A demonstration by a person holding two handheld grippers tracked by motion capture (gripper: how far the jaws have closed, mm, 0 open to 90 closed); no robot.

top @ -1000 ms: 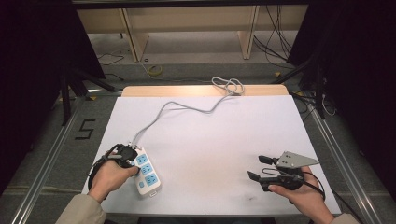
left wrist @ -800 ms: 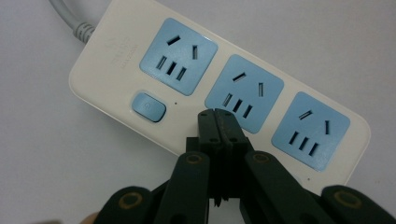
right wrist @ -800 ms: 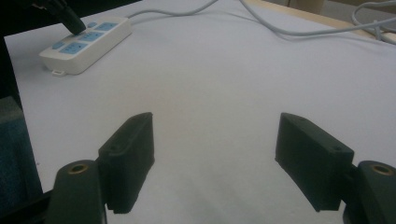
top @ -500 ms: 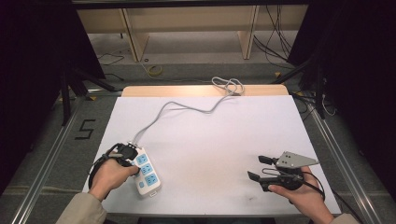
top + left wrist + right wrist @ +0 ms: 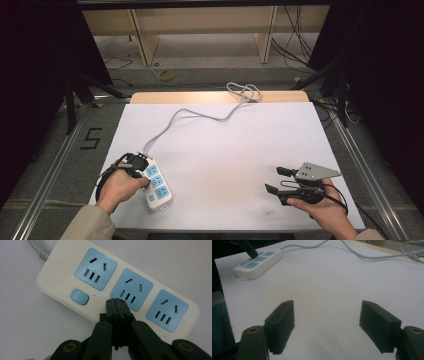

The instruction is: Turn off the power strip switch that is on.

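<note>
A cream power strip with three blue sockets and a blue switch lies at the front left of the white table. My left gripper is shut, its joined tips resting on the strip's cream edge between the switch and the middle socket. In the high view the left gripper sits over the strip's left side, under a hand. My right gripper hovers open at the front right, nothing between its jaws. The right gripper view looks across the bare table toward the strip.
The strip's grey cable runs to the table's far edge and ends in a loose coil. A wooden strip borders the back of the table. Dark curtains and metal rails flank both sides.
</note>
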